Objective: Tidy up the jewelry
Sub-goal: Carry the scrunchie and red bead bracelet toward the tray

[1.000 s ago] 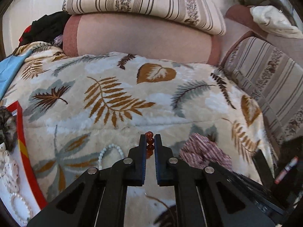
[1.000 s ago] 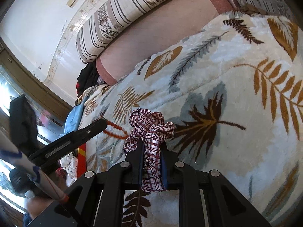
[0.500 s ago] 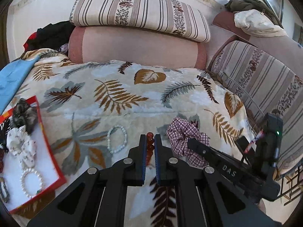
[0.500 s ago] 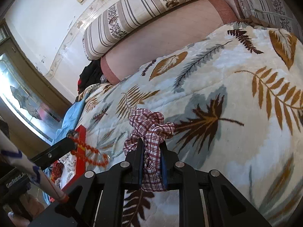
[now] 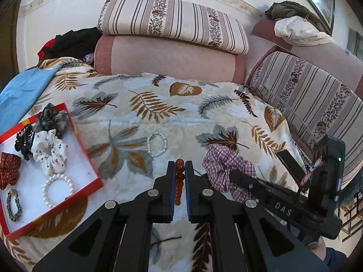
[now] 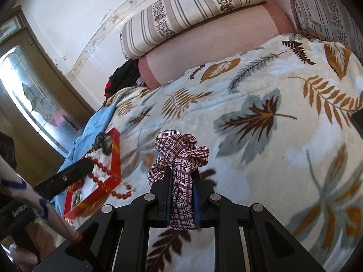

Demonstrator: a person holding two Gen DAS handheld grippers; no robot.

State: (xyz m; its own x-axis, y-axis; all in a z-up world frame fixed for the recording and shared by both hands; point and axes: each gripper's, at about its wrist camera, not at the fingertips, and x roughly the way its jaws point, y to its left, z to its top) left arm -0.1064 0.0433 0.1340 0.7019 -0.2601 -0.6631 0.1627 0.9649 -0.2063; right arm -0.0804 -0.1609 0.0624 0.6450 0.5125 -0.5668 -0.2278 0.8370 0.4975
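Observation:
My left gripper (image 5: 179, 170) is shut on a string of amber-red beads (image 5: 178, 181), held above the leaf-print blanket. In the right wrist view those beads (image 6: 106, 174) dangle from it over the red-rimmed tray (image 6: 114, 158). My right gripper (image 6: 182, 176) is shut on a maroon checked scrunchie (image 6: 181, 149), which also shows in the left wrist view (image 5: 223, 165). The tray (image 5: 74, 136) lies at the left and holds scrunchies, a black hair claw, a pearl bracelet (image 5: 57, 189) and a small dark-and-gold bracelet. A white bead bracelet (image 5: 157, 144) lies loose on the blanket.
Striped and pink cushions (image 5: 172, 34) stack along the back, and a striped cushion (image 5: 306, 99) runs down the right side. A blue cloth (image 5: 20, 95) and dark clothes (image 5: 72, 43) lie at the back left. A glass-panelled door (image 6: 27, 86) stands at the left.
Both grippers have pulled back from the blanket, still shut on their loads. The left one swung leftward, so the tray has come fully into its view and the beads now hang over the tray.

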